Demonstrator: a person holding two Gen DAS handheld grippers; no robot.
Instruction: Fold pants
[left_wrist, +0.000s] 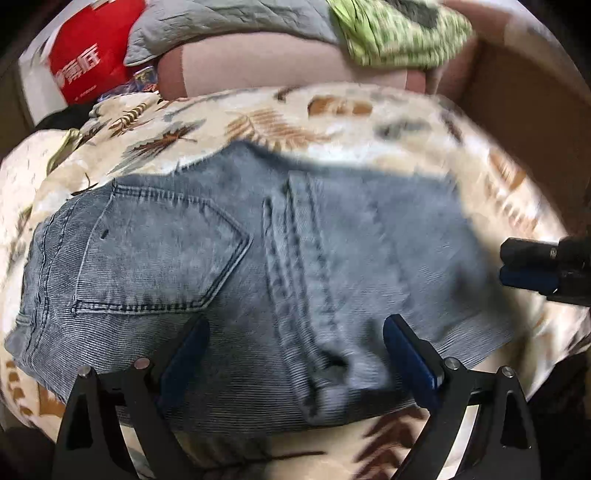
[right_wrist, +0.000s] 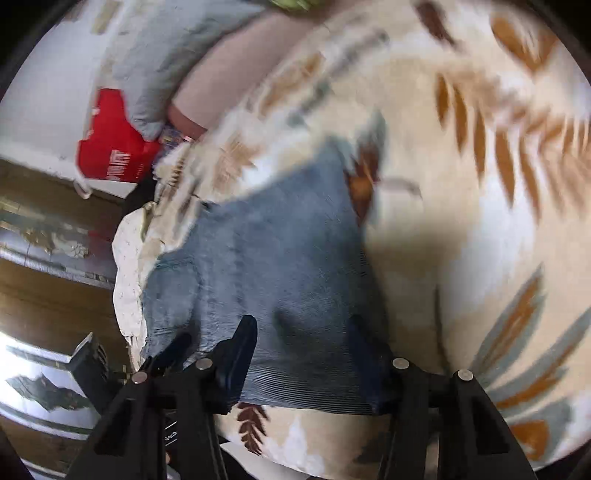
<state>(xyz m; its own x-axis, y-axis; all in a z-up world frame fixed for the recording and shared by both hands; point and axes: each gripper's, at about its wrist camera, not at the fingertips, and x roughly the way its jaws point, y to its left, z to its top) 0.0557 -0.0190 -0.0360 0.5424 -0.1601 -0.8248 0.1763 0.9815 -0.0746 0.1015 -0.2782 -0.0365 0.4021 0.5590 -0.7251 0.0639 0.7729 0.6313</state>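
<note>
Grey-blue corduroy pants (left_wrist: 258, 258) lie folded flat on a leaf-print blanket (left_wrist: 258, 122), back pocket and seat seam facing up. My left gripper (left_wrist: 295, 343) hovers over their near edge, open wide, with the cloth below its blue pads (left_wrist: 406, 354) and nothing pinched. At the right edge of that view my right gripper (left_wrist: 517, 266) sits over the blanket, just off the pants' right side. In the right wrist view the pants (right_wrist: 280, 251) fill the middle. My right gripper (right_wrist: 303, 339) stands over them with its jaws apart and no fabric pinched. This view is blurred.
A pink cushion (left_wrist: 277, 62), a grey quilt (left_wrist: 229, 18) and a green patterned cloth (left_wrist: 402, 33) lie beyond the blanket. A red-and-white bag (left_wrist: 88, 51) stands at the far left. Brown board (left_wrist: 517, 92) rises at the right. Wooden floor (right_wrist: 48, 302) shows left of the bed.
</note>
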